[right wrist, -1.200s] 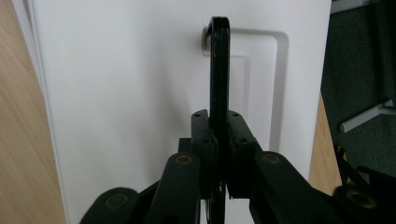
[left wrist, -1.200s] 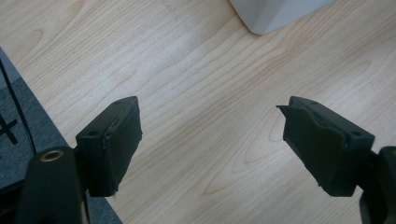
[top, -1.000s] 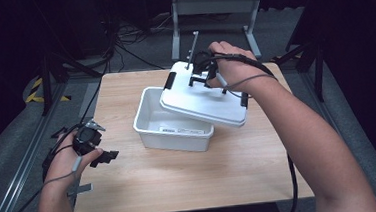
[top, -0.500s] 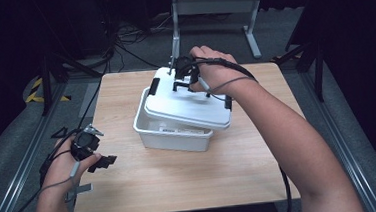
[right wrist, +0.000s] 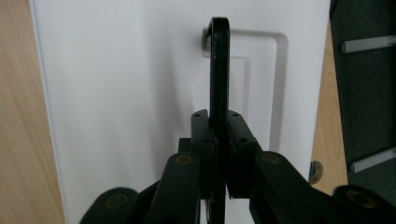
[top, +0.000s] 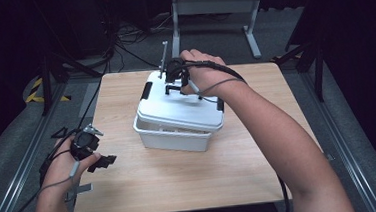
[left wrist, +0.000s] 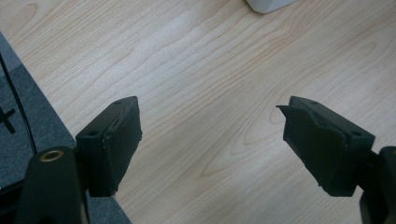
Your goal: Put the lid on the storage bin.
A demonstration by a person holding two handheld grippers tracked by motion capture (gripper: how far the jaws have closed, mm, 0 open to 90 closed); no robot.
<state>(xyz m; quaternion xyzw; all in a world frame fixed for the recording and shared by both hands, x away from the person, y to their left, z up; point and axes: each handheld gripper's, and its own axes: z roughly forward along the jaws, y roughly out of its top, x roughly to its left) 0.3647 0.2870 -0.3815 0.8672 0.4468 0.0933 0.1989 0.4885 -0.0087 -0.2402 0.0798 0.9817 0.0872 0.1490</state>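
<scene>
A white plastic bin (top: 173,135) stands in the middle of the wooden table (top: 131,190). Its white lid (top: 181,109) rests across the bin's top, slightly askew, with black clips at its ends. My right gripper (top: 174,85) is shut on the lid's black handle (right wrist: 219,65), which stands upright from the lid (right wrist: 116,93) between the two jaws. My left gripper (top: 104,162) hovers over the table's left front edge, apart from the bin. It is open, with only bare wood (left wrist: 205,93) between its jaws.
A corner of the bin (left wrist: 268,3) shows at the top of the left gripper view. Dark floor, cables and a grey metal stand (top: 214,6) lie beyond the far edge. Black tripod legs (top: 307,52) stand at the right.
My right gripper has carried the lid leftward and down from a tilted hold beside the bin onto the bin's top. The left gripper has barely moved.
</scene>
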